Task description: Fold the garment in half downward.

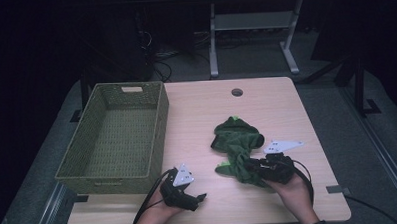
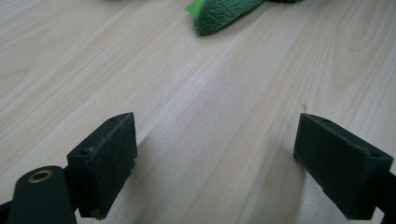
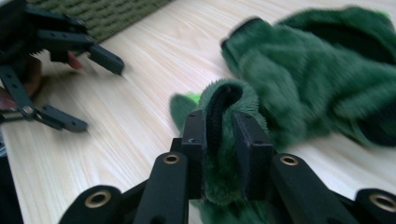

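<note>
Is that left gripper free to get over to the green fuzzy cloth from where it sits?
Probably yes. The left gripper has its jaws open with bare table between it and the green plush cloth, whose near end the right gripper already pinches.

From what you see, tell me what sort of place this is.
Probably a lab or workshop: a wooden table with a cable hole, another metal-legged bench behind, cables on the floor.
</note>
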Tool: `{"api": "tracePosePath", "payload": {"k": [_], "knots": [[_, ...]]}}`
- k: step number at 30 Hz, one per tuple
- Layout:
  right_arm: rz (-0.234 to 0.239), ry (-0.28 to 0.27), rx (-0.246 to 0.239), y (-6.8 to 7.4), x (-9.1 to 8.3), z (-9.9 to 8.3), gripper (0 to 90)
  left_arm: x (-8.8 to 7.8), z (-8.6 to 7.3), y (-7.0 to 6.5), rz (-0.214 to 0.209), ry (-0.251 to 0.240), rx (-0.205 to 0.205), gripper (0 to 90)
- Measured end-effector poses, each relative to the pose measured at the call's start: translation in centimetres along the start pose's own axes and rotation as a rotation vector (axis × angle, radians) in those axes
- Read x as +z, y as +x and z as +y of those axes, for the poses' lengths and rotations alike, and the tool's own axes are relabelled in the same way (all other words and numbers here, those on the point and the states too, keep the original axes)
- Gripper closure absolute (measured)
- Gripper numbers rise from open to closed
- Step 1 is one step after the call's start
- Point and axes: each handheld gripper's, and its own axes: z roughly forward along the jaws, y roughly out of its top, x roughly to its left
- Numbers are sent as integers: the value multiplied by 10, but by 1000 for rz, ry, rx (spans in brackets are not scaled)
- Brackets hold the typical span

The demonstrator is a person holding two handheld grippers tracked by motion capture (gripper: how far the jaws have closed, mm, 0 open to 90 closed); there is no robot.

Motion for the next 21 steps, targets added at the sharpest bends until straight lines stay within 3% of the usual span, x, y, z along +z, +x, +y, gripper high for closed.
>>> {"api": "tracePosePath", "payload": {"k": [8, 16, 19, 21], "knots": [[-37, 23, 39, -14, -16, -17, 732, 0, 0, 0, 0, 3, 3, 128], [23, 46, 97, -19, -13, -19, 632, 0, 0, 0, 0, 2, 3, 128], [21, 63, 65, -18, -10, -18, 820, 0, 0, 0, 0, 2, 3, 128], [38, 67, 52, -16, -7, -17, 852, 0, 0, 0, 0, 2, 2, 128]]}}
